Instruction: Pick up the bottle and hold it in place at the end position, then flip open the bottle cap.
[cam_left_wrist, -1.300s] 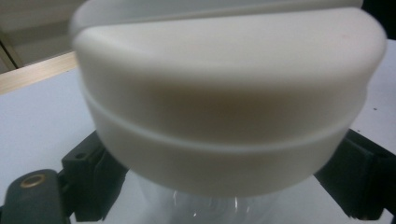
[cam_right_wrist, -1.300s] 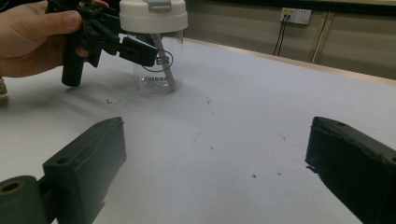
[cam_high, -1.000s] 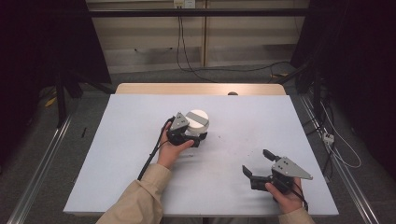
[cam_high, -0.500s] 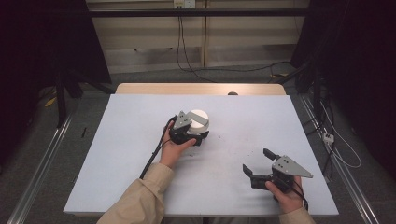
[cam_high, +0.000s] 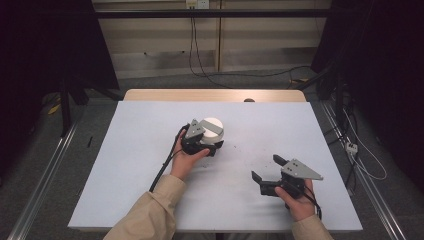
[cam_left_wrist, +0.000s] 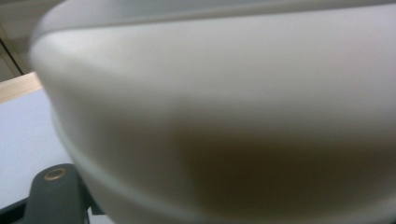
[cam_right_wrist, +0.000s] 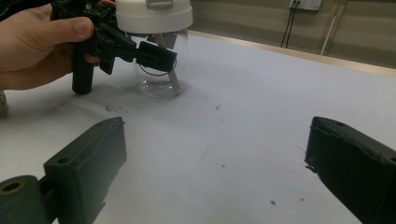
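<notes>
A clear jar (cam_high: 212, 131) with a white lid stands upright just back of the middle of the pale table (cam_high: 135, 165). My left gripper (cam_high: 214, 141) reaches it from the left and is shut on the glass body below the lid. In the right gripper view one black jaw crosses the front of the jar (cam_right_wrist: 161, 77) and the other shows through the glass behind it. The white lid (cam_left_wrist: 233, 116) looms close and blurred in the left gripper view. My right gripper (cam_high: 266, 168) rests near the front right of the table, open, with bare table between its jaws (cam_right_wrist: 215, 172).
A wooden strip (cam_high: 215, 95) runs along the table's far edge. Small dark specks (cam_right_wrist: 112, 109) mark the surface near the jar. Cables (cam_high: 360, 150) lie on the floor at the right, and metal rails (cam_high: 45, 170) flank both sides.
None of note: the left gripper and jar stay in place, and the right gripper has barely shifted.
</notes>
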